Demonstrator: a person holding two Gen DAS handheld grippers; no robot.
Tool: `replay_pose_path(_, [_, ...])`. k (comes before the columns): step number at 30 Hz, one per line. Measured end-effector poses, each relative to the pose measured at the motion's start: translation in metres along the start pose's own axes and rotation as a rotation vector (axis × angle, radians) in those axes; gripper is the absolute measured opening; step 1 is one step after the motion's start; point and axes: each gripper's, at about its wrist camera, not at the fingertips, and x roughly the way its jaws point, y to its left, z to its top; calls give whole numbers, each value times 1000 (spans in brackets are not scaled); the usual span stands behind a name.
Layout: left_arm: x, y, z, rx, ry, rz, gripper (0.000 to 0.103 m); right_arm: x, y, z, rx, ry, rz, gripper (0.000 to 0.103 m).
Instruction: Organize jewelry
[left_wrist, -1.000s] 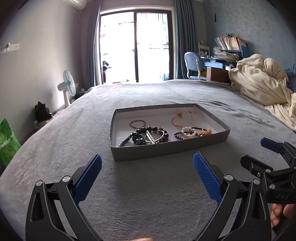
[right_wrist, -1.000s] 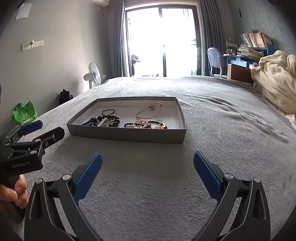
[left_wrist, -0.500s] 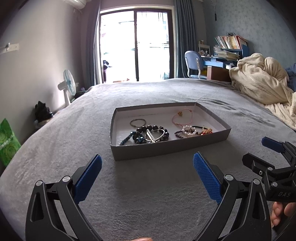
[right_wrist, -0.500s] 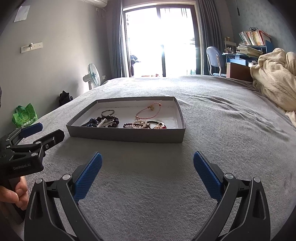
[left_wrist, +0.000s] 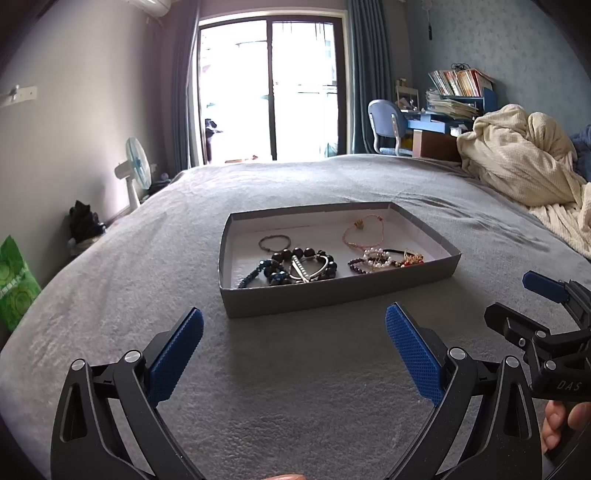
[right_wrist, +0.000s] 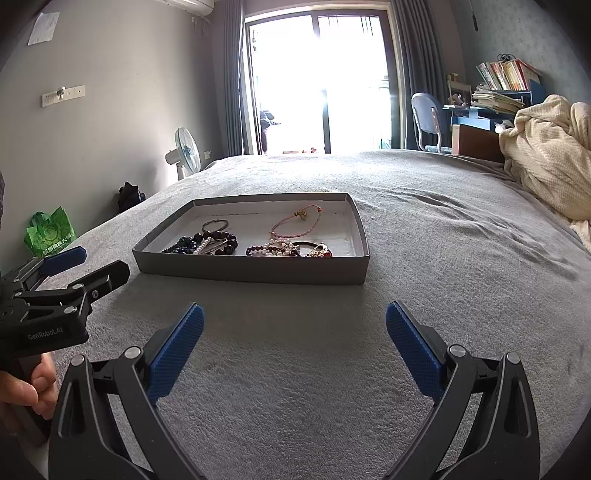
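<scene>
A shallow grey cardboard tray (left_wrist: 332, 291) lies on the grey bed and holds several pieces of jewelry. In it are a black bead bracelet (left_wrist: 306, 258), a pink cord bracelet (left_wrist: 364, 230), a thin dark bracelet (left_wrist: 274, 242) and a pearl and red bead cluster (left_wrist: 384, 258). The tray also shows in the right wrist view (right_wrist: 251, 269). My left gripper (left_wrist: 293, 336) is open and empty, short of the tray's near wall. My right gripper (right_wrist: 294, 334) is open and empty, short of the tray's near right corner.
The grey bed cover (left_wrist: 295, 387) spreads all around the tray. A cream blanket (left_wrist: 524, 166) is heaped at the right. A fan (left_wrist: 135, 166) and a green bag (left_wrist: 14, 284) stand by the left wall. A desk and chair (left_wrist: 388, 125) stand beyond the bed.
Both grippers have drifted slightly closer to the tray and stay open. The jewelry has not moved.
</scene>
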Motion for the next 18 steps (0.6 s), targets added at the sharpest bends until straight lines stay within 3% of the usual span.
replay_pose_path(18, [2,1,-1,-14,18,-20,98,0,0,-1,2,1,1,98])
